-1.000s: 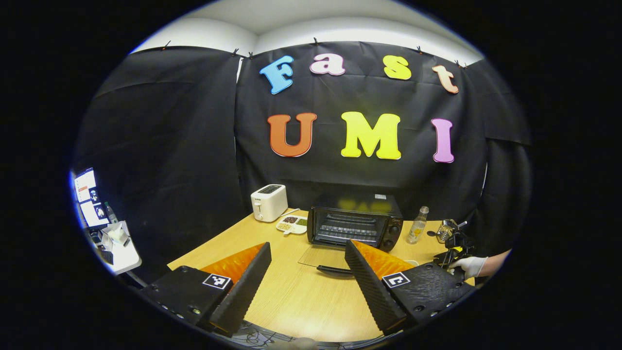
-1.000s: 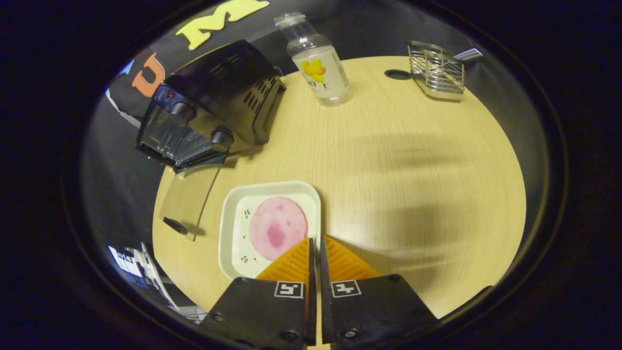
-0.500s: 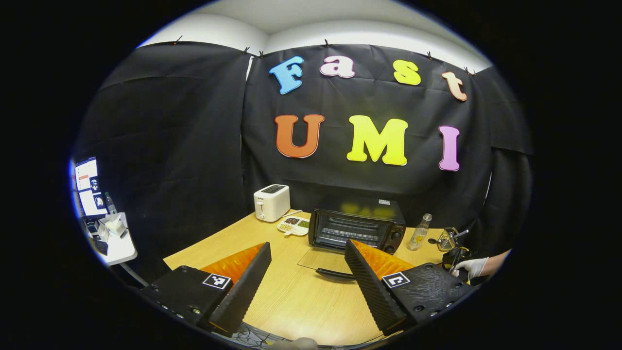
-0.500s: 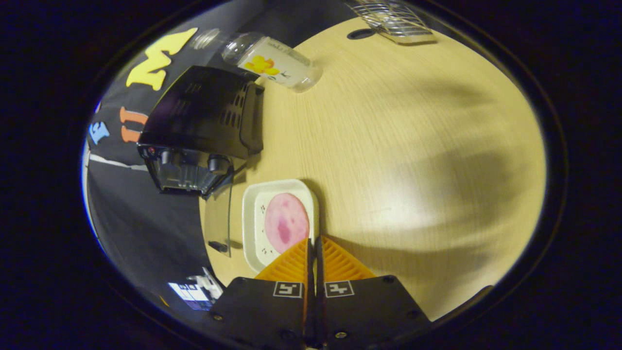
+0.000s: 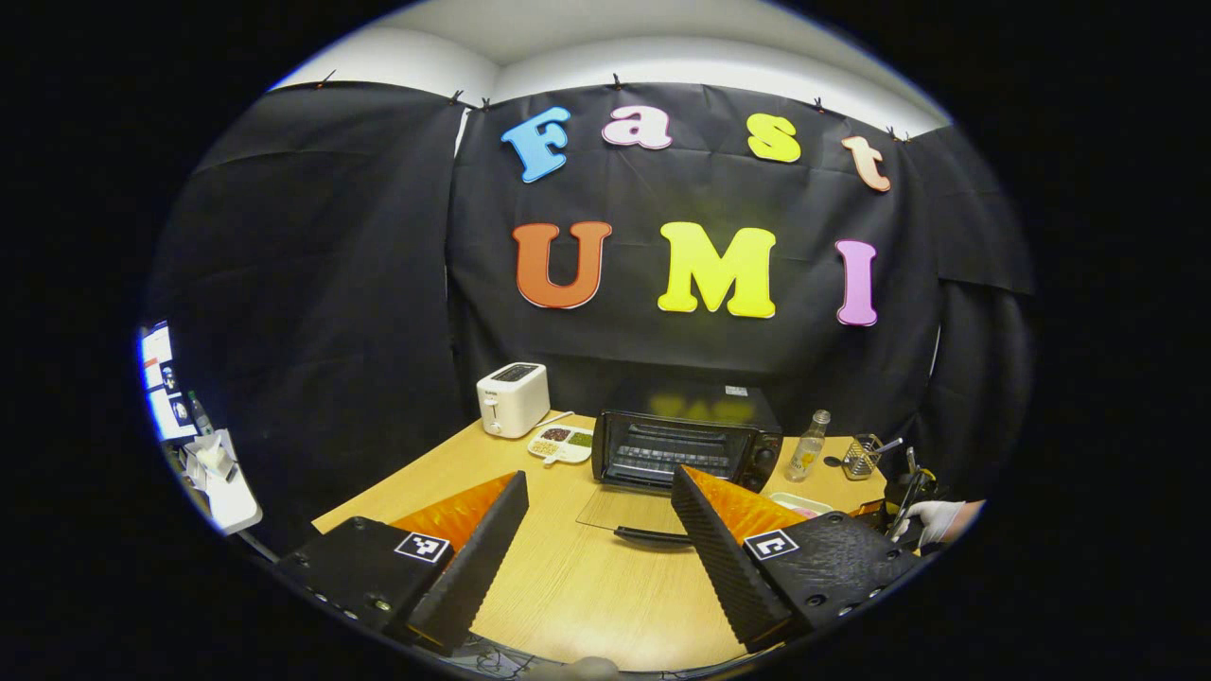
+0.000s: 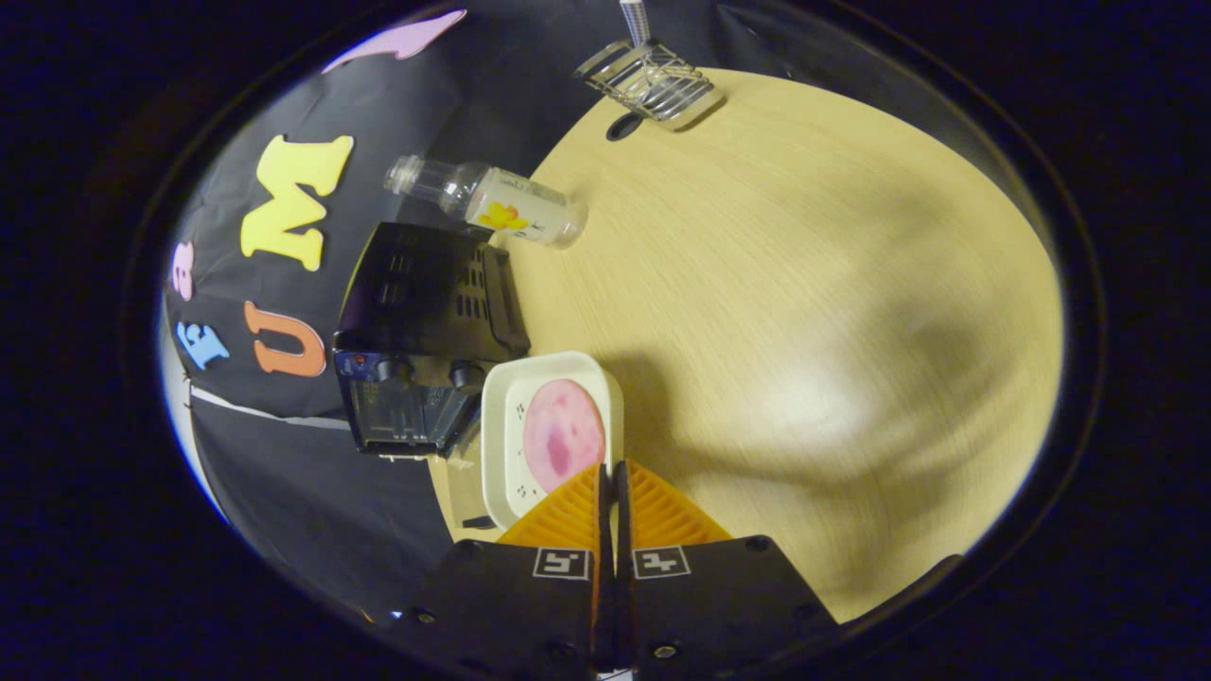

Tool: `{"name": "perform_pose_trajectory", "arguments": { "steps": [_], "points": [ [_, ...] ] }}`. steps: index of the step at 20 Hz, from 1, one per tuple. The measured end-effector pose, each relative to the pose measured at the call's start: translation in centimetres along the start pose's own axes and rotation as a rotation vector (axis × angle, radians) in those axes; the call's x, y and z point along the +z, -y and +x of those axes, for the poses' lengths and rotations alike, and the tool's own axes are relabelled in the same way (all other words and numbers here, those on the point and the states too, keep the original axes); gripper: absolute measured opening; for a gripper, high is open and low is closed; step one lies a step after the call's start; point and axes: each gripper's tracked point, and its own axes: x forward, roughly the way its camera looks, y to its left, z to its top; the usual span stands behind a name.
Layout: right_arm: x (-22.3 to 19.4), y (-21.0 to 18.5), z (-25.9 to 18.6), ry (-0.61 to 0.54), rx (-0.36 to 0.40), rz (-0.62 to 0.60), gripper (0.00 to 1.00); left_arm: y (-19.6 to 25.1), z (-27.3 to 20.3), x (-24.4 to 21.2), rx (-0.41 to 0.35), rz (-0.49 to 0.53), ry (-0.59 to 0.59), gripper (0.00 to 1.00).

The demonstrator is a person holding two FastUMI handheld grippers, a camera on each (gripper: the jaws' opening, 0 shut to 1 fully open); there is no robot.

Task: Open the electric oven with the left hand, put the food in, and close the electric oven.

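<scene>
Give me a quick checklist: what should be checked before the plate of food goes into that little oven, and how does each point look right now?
1. Oven door open: ok, it lies flat on the table.
2. Right gripper holding the plate: ok, fingers closed on its rim.
3. Food on the plate: ok, the pink slice lies flat.
4. Left gripper out of the way: ok, open and back from the door.
5. Rack inside free: cannot tell.
6. Bottle clear of the path: ok, it stands beside the oven.

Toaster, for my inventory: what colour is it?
White; the toaster shows best in the left gripper view.
</scene>
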Motion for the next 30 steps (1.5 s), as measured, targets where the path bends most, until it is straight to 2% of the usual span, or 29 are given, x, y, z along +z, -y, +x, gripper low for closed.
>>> {"name": "perform_pose_trajectory", "arguments": {
  "steps": [3,8,11,13,16,19,24,30],
  "points": [
    [-2.4,-2.6,-1.1,0.058,0.022,0.038,0.04,-0.8,1.1,0.0,-0.065,0.013,-0.008,0.97],
    [-8.9,-7.9,1.0,0.124,0.08,0.126,0.04,-3.4,1.9,0.2,-0.131,0.018,-0.005,0.98],
    [-13.9,-10.0,3.3,0.096,0.071,0.174,0.04,-5.5,1.6,0.3,-0.136,0.02,0.01,0.97],
    [-17.0,-11.2,4.8,0.067,0.061,0.137,0.04,-6.9,1.4,0.0,-0.13,0.016,0.006,0.97],
    [-19.2,-13.6,7.0,0.043,0.092,0.14,0.04,-9.2,1.1,-0.5,-0.101,0.03,-0.006,0.98],
    [-19.0,-14.8,9.3,0.041,0.089,0.169,0.04,-10.6,0.8,-0.9,-0.058,0.029,-0.025,0.98],
    [-16.0,-17.7,12.7,0.088,0.12,0.227,0.04,-11.3,0.6,-0.8,-0.003,0.022,-0.04,0.98],
    [-9.2,-20.5,17.3,0.196,0.142,0.236,0.04,-11.8,1.1,-1.5,0.054,0.04,-0.067,0.98]
  ]
}}
